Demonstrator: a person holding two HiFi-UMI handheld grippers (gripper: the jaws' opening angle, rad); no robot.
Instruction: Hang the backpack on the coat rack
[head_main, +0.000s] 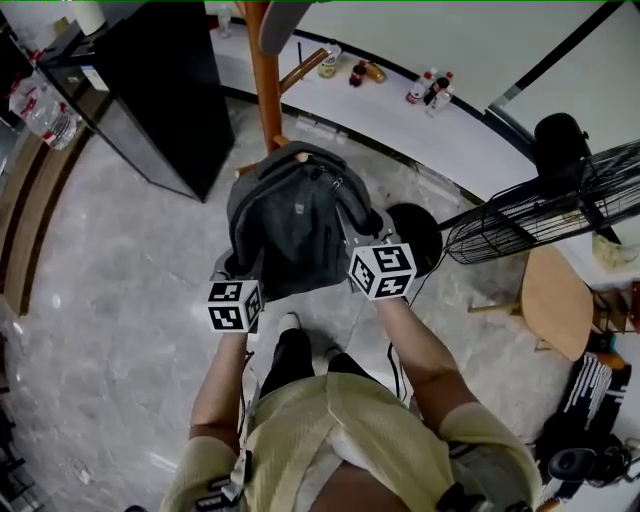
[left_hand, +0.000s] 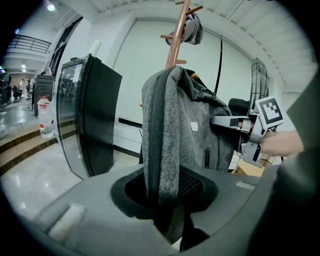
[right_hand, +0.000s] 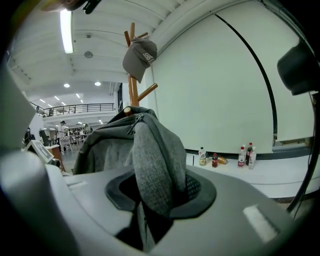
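Coat rack stands on the far side, pole upright, just beyond the backpack. Backpack is upright, long axis parallel to the pole, between the rack and the person. Left gripper pinches the pack's left side fabric and right gripper pinches its right side, both low on the pack, with the right one slightly nearer the rack. The pack's top end is at a lower peg whose tip pokes out past the top edge. Can't tell if the handle loop is over it. My read: all hinges on loop vs peg tip. Settle straight down before releasing.
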